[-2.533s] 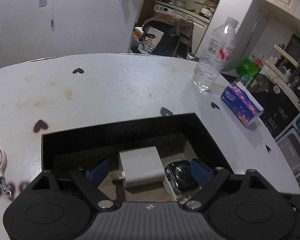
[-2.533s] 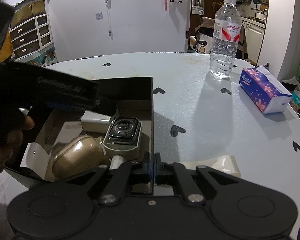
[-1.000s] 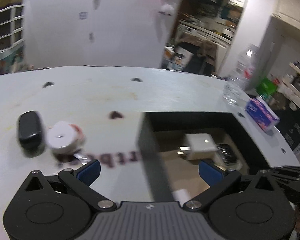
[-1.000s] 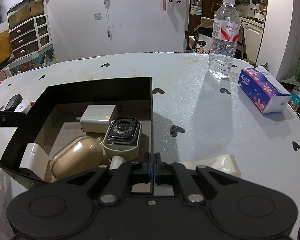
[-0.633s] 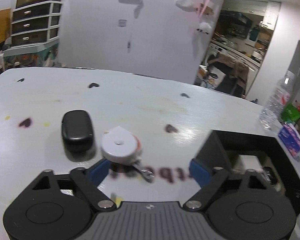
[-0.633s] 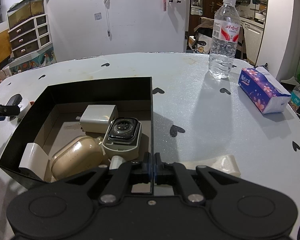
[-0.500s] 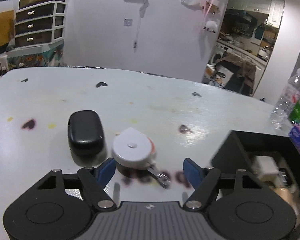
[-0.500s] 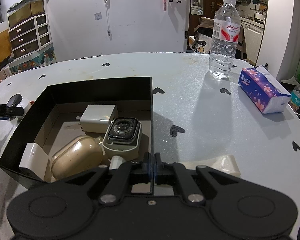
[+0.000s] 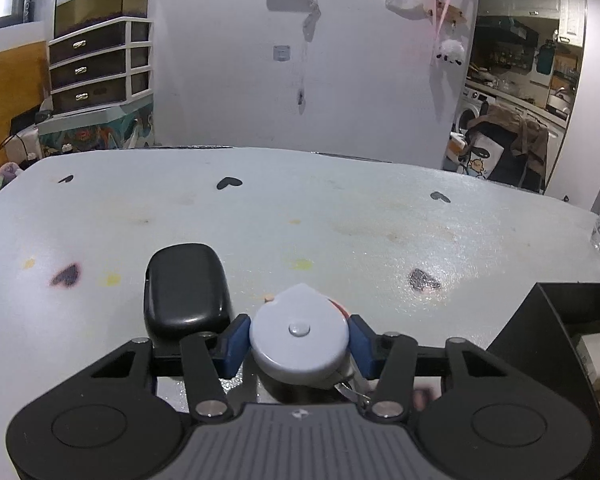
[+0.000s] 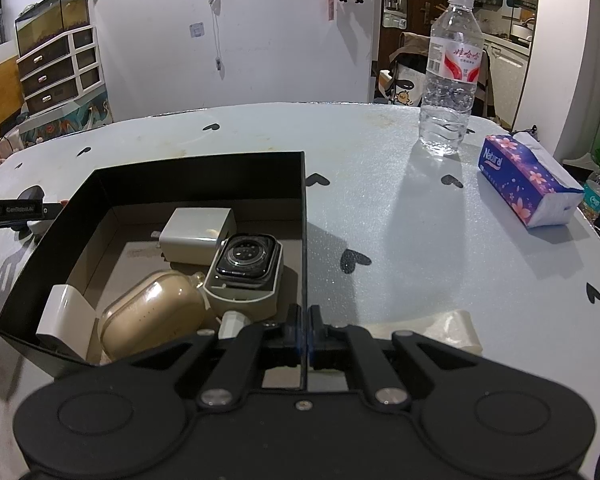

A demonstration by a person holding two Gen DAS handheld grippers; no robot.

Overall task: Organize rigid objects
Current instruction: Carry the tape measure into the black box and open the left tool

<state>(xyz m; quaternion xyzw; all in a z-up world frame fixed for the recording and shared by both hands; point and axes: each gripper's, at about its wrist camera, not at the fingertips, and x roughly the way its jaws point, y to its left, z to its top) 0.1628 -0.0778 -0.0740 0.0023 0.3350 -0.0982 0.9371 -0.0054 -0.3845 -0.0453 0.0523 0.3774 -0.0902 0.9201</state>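
A white round tape measure (image 9: 300,340) lies on the white table beside a black oval case (image 9: 186,284). My left gripper (image 9: 300,346) straddles the tape measure; its jaws are closing and the blue pads (image 9: 236,344) touch its two sides. To the right stands a black box (image 9: 540,320). In the right wrist view the box (image 10: 200,176) holds a white charger (image 10: 198,230), a smartwatch (image 10: 246,260) on its white mount, a beige case (image 10: 152,320) and a white block (image 10: 62,316). My right gripper (image 10: 305,330) is shut on the box's thin right wall at the near corner.
A water bottle (image 10: 450,80) and a purple tissue pack (image 10: 528,188) stand on the table's right side. A strip of clear film (image 10: 452,328) lies just right of my right gripper. Heart marks dot the table. A drawer unit (image 9: 100,68) stands beyond the far left edge.
My left gripper swung left from above the box to the tape measure and sank toward the table. Its jaws narrowed from wide apart until they touch the tape measure. The right gripper stayed still.
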